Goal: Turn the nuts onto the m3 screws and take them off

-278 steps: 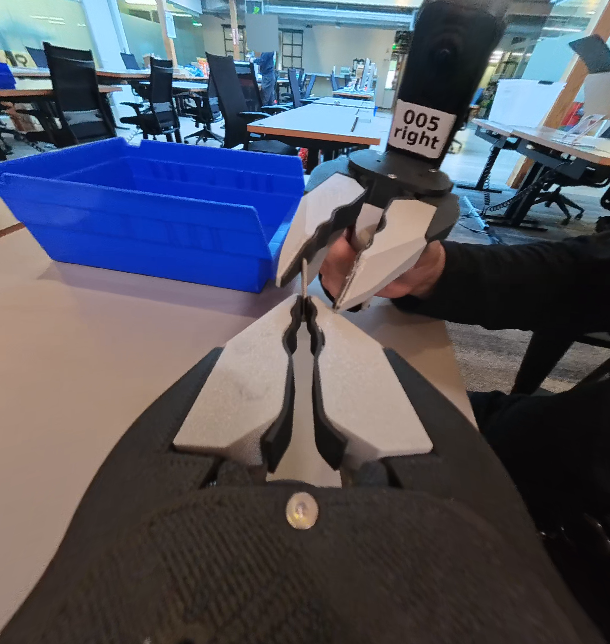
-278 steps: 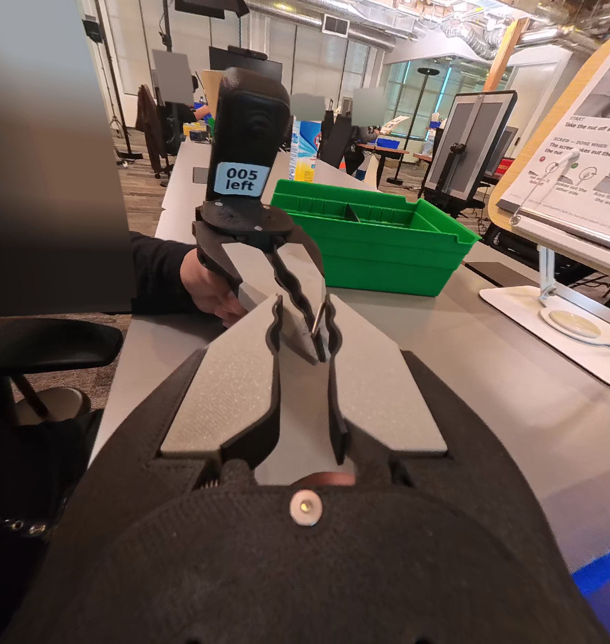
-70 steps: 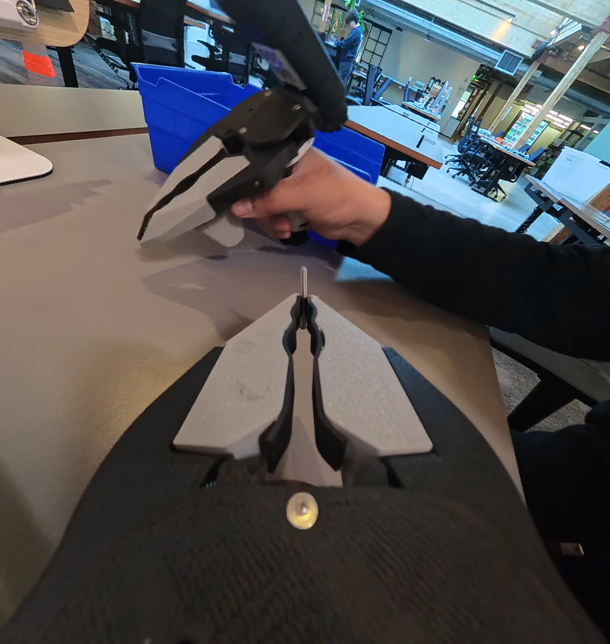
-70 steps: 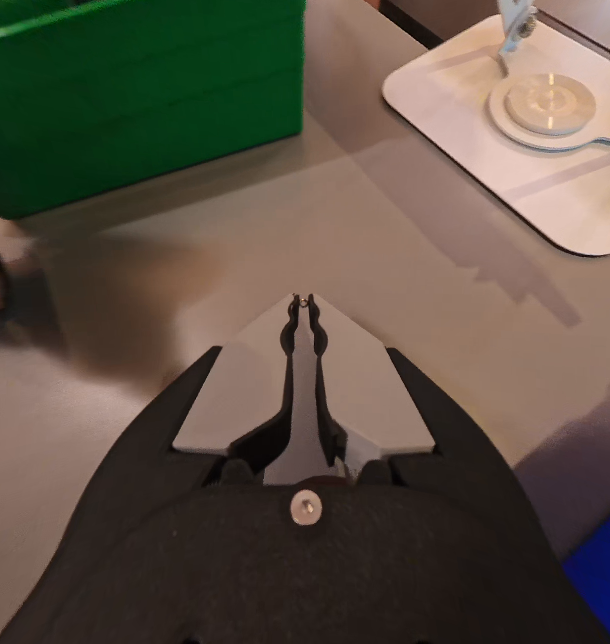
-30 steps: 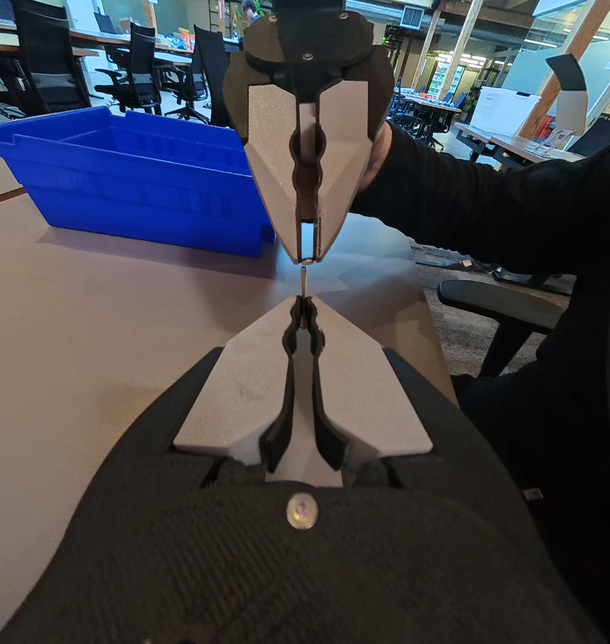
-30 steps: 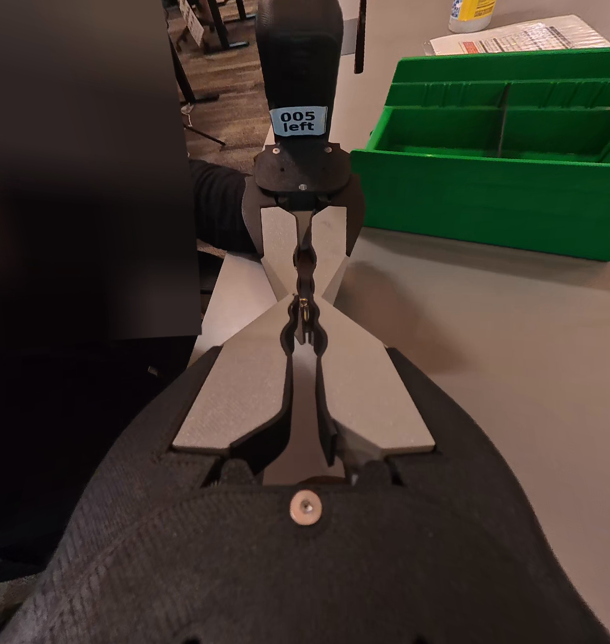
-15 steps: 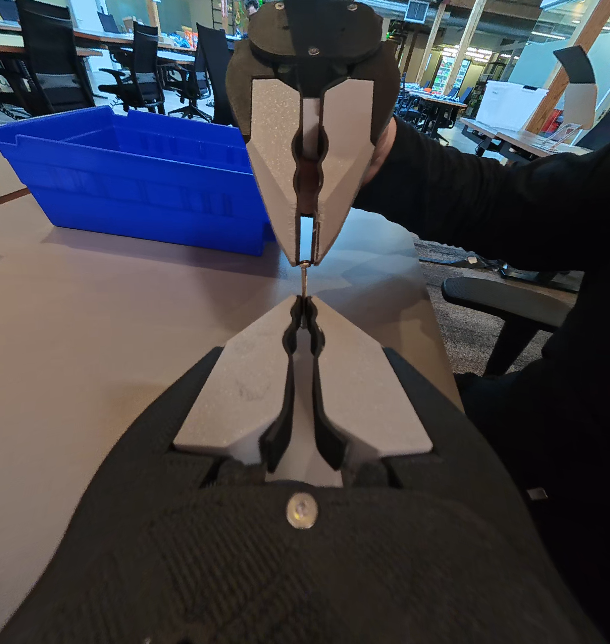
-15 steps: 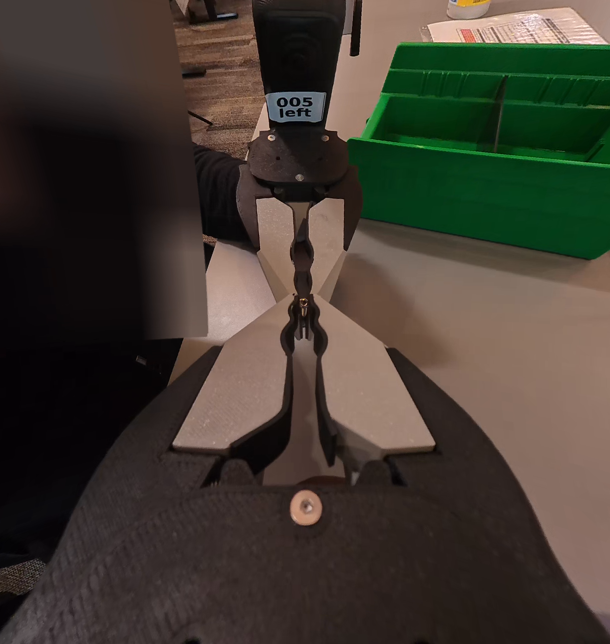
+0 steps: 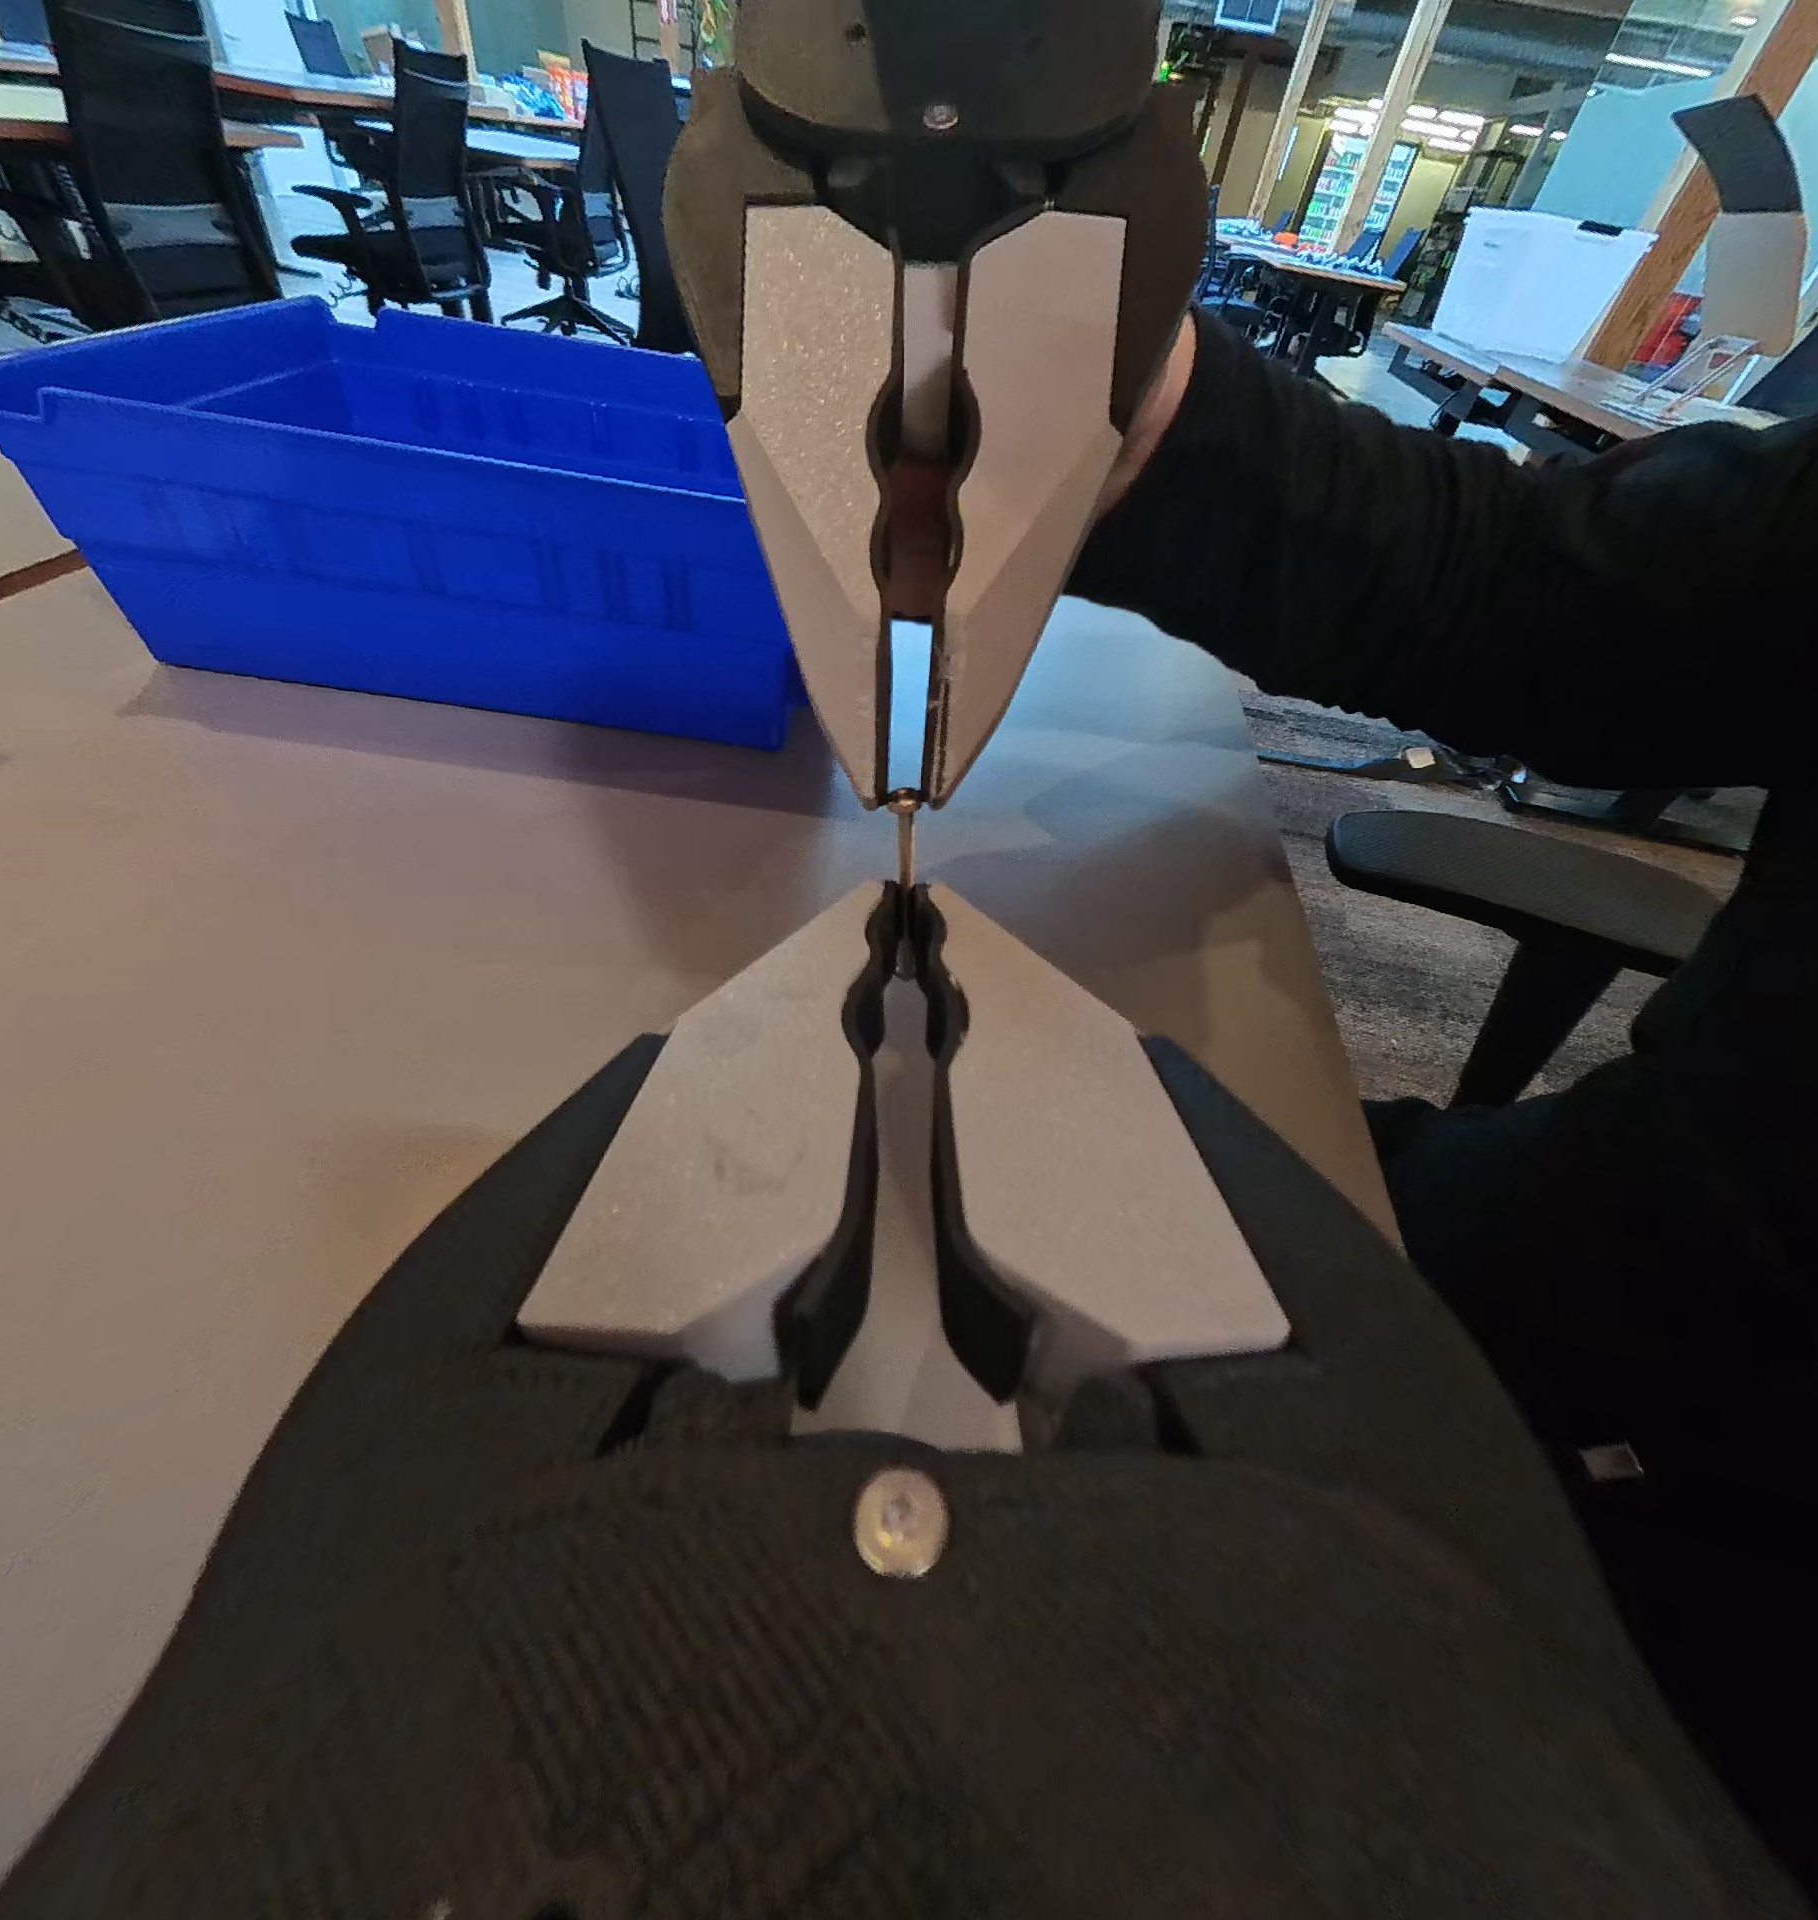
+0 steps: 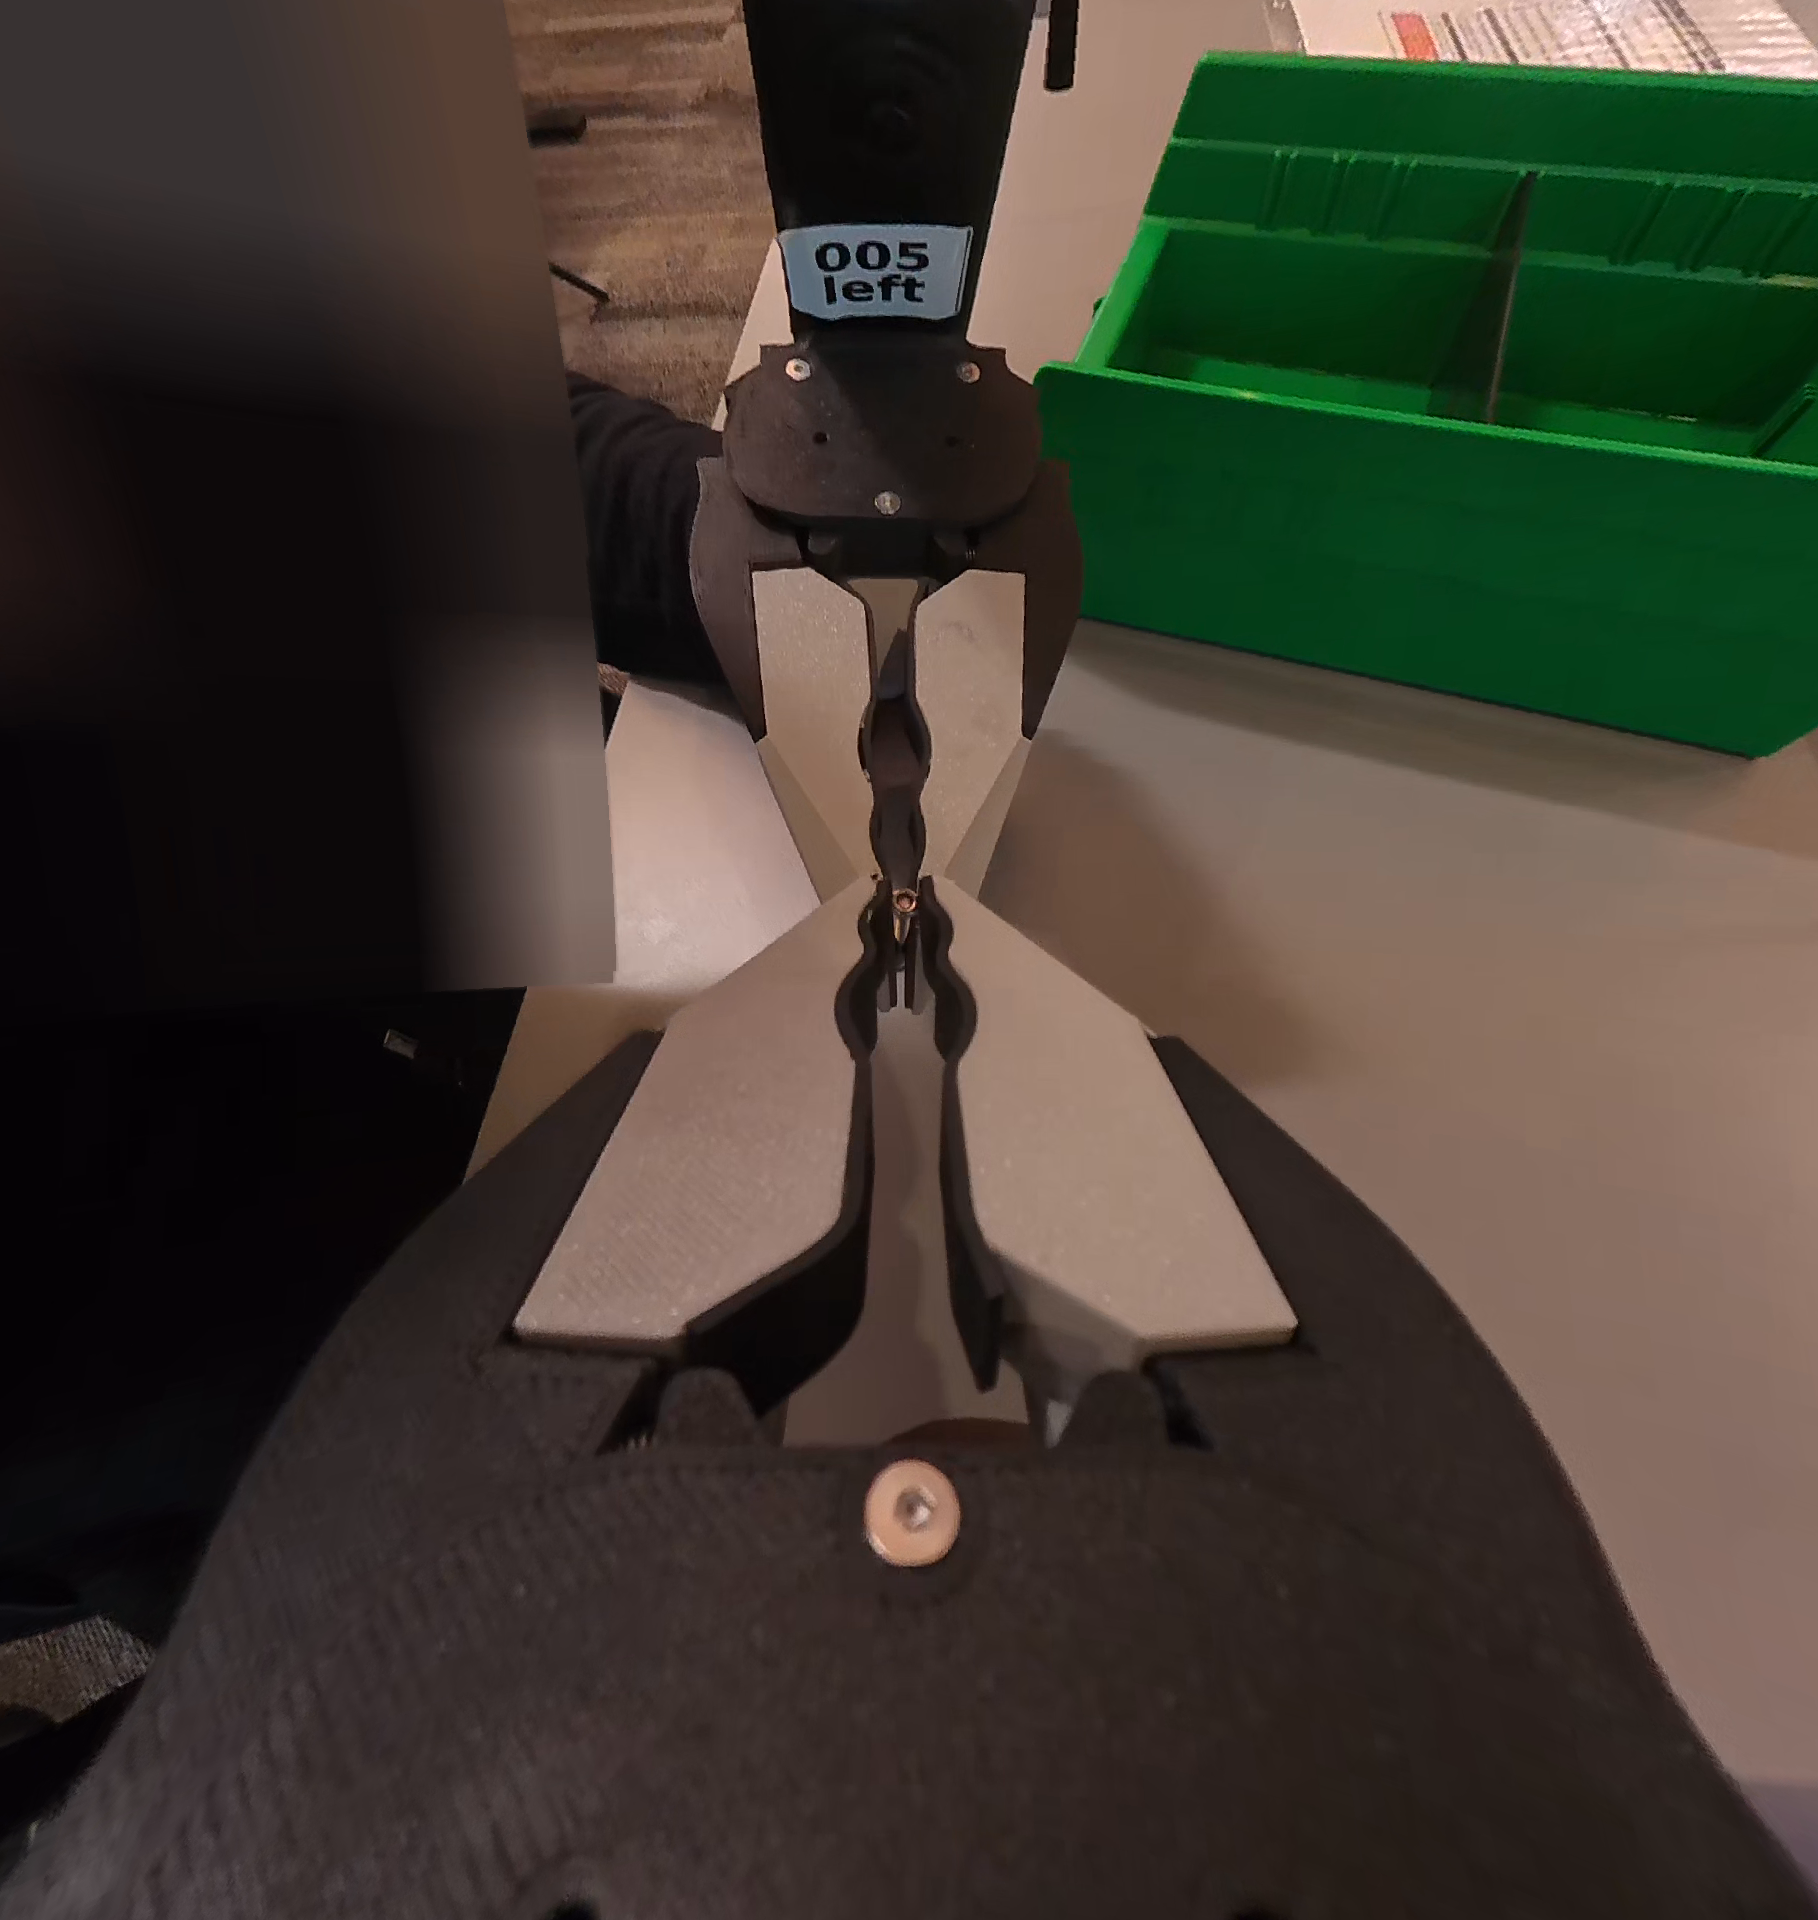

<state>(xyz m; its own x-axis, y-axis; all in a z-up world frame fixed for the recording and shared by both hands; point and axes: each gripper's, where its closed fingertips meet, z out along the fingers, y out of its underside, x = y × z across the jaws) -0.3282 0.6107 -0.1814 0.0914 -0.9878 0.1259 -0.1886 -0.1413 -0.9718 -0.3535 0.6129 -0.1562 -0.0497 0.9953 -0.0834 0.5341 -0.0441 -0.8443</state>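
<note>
My left gripper is shut on a thin silver m3 screw, which sticks out forward from its tips. My right gripper faces it head-on, shut on a small brass-coloured nut that sits at the screw's free end. In the right wrist view my right gripper holds the nut between its tips, and the left gripper meets it tip to tip. The two grippers are in line above the grey table.
A blue bin stands on the table behind the grippers, to the left. A green divided bin stands at the back right in the right wrist view. The person's black sleeve and a chair armrest are at the right. The grippers are tip to tip, or close to it.
The right gripper, off to the side with the nut 2.3 s ago, has swung round to face the left gripper and has closed in until the nut meets the screw's end.
</note>
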